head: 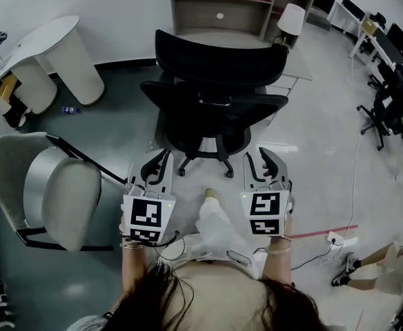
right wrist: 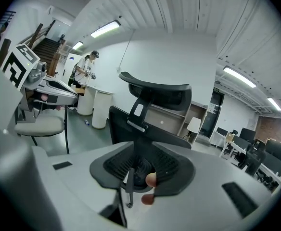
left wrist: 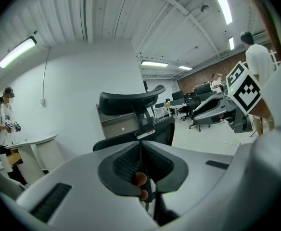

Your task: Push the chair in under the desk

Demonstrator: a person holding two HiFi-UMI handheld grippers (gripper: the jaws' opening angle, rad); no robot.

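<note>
Chair (head: 215, 95) stands just ahead of left claw (head: 155, 164) and right claw (head: 263, 163).

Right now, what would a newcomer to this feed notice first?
A black mesh office chair with a headrest fills the middle of the head view, its back toward the person, in front of a light wooden desk with shelves. Just below it, the left tongs and right tongs hang side by side short of the chair, the left shut, the right slightly apart and empty.
</note>
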